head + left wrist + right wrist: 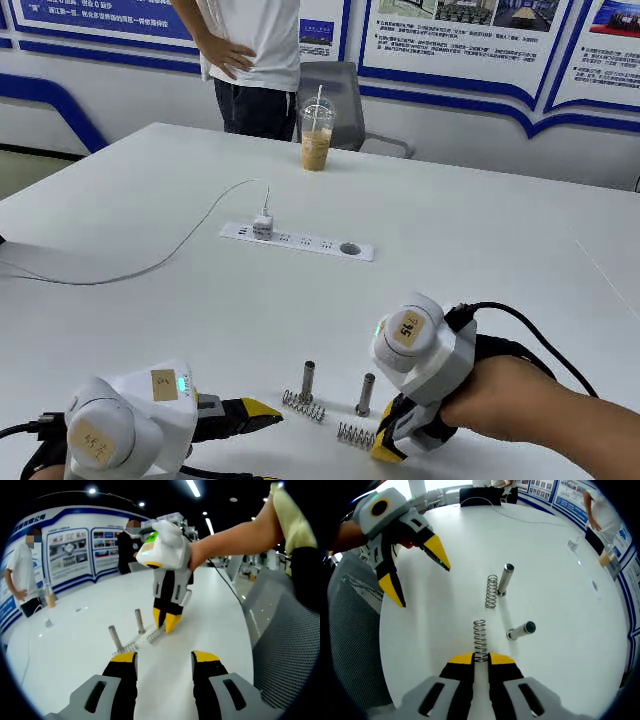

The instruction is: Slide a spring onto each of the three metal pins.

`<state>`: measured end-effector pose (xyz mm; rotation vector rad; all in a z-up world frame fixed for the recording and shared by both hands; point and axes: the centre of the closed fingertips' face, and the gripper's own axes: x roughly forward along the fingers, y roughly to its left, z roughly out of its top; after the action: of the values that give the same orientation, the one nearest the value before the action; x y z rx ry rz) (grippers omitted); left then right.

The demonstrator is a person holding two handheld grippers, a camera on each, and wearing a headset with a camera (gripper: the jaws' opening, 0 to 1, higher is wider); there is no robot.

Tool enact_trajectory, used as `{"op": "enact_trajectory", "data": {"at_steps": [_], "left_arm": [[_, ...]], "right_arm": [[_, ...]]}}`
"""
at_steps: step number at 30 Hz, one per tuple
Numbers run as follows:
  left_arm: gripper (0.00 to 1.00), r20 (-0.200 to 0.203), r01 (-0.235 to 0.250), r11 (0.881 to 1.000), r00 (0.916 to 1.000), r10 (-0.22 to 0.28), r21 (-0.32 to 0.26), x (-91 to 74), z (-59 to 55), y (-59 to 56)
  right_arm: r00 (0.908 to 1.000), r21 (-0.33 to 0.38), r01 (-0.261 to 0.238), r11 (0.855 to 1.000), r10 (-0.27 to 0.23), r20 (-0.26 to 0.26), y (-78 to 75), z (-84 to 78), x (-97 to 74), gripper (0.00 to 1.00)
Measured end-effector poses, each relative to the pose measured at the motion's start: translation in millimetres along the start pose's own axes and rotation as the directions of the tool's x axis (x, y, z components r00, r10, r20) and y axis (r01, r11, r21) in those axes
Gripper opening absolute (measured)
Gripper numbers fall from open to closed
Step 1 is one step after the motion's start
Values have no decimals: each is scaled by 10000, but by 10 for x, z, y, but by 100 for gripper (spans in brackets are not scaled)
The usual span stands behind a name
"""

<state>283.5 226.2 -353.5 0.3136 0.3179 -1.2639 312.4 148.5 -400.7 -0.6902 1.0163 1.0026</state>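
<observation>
Lying flat — spring (480, 637) end nipped between right gripper (480, 656) fingers (461, 659).

The pin (505, 579) at twelve o'clock is dull grey metal (smooth, faintly sheened); the spring (480, 640) at six o'clock is bright wire, the table (560, 630) glossy white.

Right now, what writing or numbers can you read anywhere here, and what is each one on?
"5", then a handwritten mark I cannot make out: label on the right hand-held gripper.
"5", then an unclear mark: front label on the left hand-held gripper.
Side label on it: too blurred to read.
Wall posters: print too small to read.
</observation>
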Motion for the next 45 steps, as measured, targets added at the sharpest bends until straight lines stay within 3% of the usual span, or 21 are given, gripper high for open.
{"op": "enact_trajectory", "data": {"at_steps": [10, 26, 45], "left_arm": [[43, 41, 141, 9998, 9999, -142, 125, 54, 44, -24], [40, 149, 603, 9973, 9980, -610, 423, 155, 143, -170], [19, 309, 1100, 9895, 9931, -1134, 941, 200, 207, -293]], "right_arm": [[9996, -953, -266, 9951, 267, 1, 203, 62, -240, 12], [9977, -2125, -668, 9749, 668, -71, 498, 187, -384, 12], [9961, -2661, -883, 9599, 850, -239, 612, 245, -423, 12]]}}
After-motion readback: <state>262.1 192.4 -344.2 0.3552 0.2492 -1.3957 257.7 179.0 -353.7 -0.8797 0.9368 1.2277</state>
